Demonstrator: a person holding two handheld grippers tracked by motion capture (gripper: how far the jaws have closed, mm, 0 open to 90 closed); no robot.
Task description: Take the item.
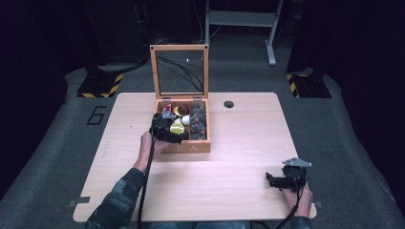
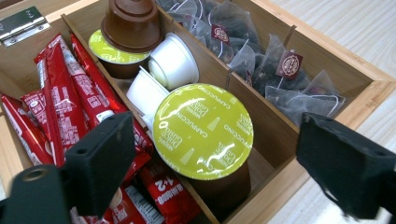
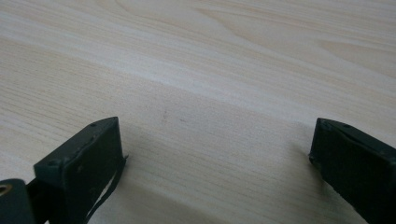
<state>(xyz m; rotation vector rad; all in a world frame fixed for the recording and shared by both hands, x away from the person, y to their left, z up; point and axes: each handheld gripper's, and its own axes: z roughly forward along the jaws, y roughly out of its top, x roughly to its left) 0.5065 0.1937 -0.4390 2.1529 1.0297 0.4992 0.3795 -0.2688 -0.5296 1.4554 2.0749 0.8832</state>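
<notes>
Evidently light and rigid-walled but thin-lidded, the capsule with the green foil lid (image 2: 203, 130) lies tilted in the middle compartment of the wooden tea box (image 2: 299, 175) and is best taken by its brown sides. It is straddled by the left gripper (image 2: 208, 158), jaws wide apart and nothing held. Well apart, over bare table (image 3: 210, 70), the right gripper (image 3: 217, 154) is likewise spread and empty.
</notes>
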